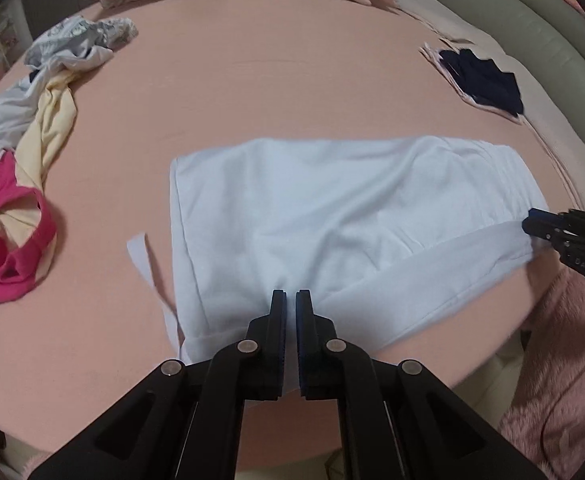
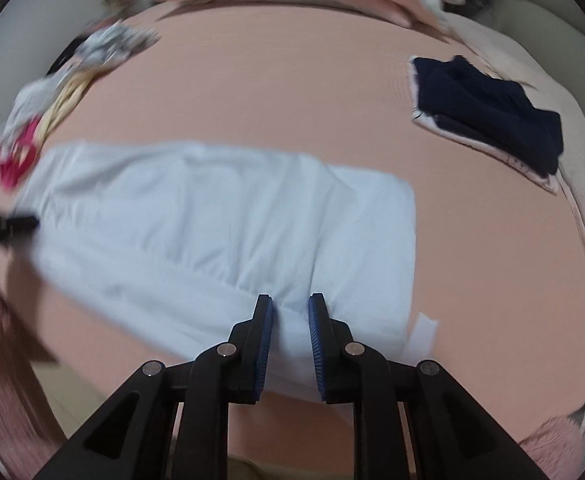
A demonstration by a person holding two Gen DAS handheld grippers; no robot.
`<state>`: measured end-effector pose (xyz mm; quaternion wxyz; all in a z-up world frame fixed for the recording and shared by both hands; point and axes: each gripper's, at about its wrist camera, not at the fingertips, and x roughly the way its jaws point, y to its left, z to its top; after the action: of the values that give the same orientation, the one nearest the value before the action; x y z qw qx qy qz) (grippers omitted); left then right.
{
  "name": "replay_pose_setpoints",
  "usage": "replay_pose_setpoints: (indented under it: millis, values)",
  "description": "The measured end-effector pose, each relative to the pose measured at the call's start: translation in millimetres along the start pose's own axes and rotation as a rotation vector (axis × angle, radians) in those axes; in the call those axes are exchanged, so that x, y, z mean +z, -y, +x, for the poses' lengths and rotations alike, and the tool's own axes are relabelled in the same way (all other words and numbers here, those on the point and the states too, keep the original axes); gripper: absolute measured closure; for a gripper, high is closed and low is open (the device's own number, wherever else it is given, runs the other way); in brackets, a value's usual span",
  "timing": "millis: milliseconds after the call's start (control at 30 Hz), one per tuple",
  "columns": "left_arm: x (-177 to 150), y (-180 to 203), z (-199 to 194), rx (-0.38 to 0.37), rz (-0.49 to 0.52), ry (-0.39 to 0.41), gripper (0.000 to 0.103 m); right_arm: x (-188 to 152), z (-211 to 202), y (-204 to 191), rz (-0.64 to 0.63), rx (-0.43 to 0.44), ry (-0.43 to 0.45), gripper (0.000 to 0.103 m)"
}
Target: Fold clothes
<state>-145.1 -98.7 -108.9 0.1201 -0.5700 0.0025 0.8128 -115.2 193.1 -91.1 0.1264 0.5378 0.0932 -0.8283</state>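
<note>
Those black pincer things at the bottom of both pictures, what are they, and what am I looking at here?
They are hand-held grippers, one in each of a person's hands, each carrying a camera that looks along its fingers. One picture is from the left gripper, the other from the right gripper. Both hover over a pale blue garment laid half-folded on a pink bed sheet. The left looks shut on the cloth; the right stands slightly open, cloth between its jaws. A pile of unfolded clothes lies to one side, a folded dark garment on the other.

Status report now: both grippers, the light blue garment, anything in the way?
Left gripper shut on light blue garment. Right gripper open over its edge. Unfolded clothes pile and folded navy garment well apart.
</note>
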Motion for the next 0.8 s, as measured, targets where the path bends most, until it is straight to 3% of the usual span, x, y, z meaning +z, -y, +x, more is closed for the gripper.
replay_pose_setpoints:
  millis: [67,167,300,400,467,533,633,700,800]
  values:
    - [0.8,-0.7,-4.5,0.003,0.003,0.011,0.099,-3.3,-4.1,5.4,-0.021,0.027,0.02,0.086]
    - [6.7,12.4,-18.6,0.068,0.033,0.088,0.099,4.5,-12.0,19.4,0.062,0.062,0.055,0.085]
    - [10.9,36.7,-13.7,0.002,0.047,0.094,0.099,17.7,-29.0,5.1,0.103,0.125,0.147,0.081]
    - [2.6,42.4,6.7,0.03,0.057,0.03,0.099,21.2,-1.9,-15.3,0.074,0.192,0.037,0.077]
    - [-7.3,42.8,2.7,0.046,0.114,0.047,0.099,12.6,19.5,-15.8,0.033,0.201,-0.073,0.083]
    - [-18.7,49.8,3.9,0.108,0.235,0.046,0.099,6.9,14.4,-4.7,-0.004,0.235,-0.118,0.094]
    - [-22.4,53.1,-2.5,0.096,0.224,0.053,0.099,6.6,7.8,11.1,-0.059,0.268,-0.169,0.095]
    - [-20.2,53.2,-10.4,0.06,0.195,0.079,0.099,14.4,-3.0,6.7,-0.102,0.236,-0.134,0.089]
    - [-4.1,50.7,-26.0,-0.016,0.125,0.16,0.099,34.2,-16.3,-5.2,-0.081,0.216,-0.015,0.085]
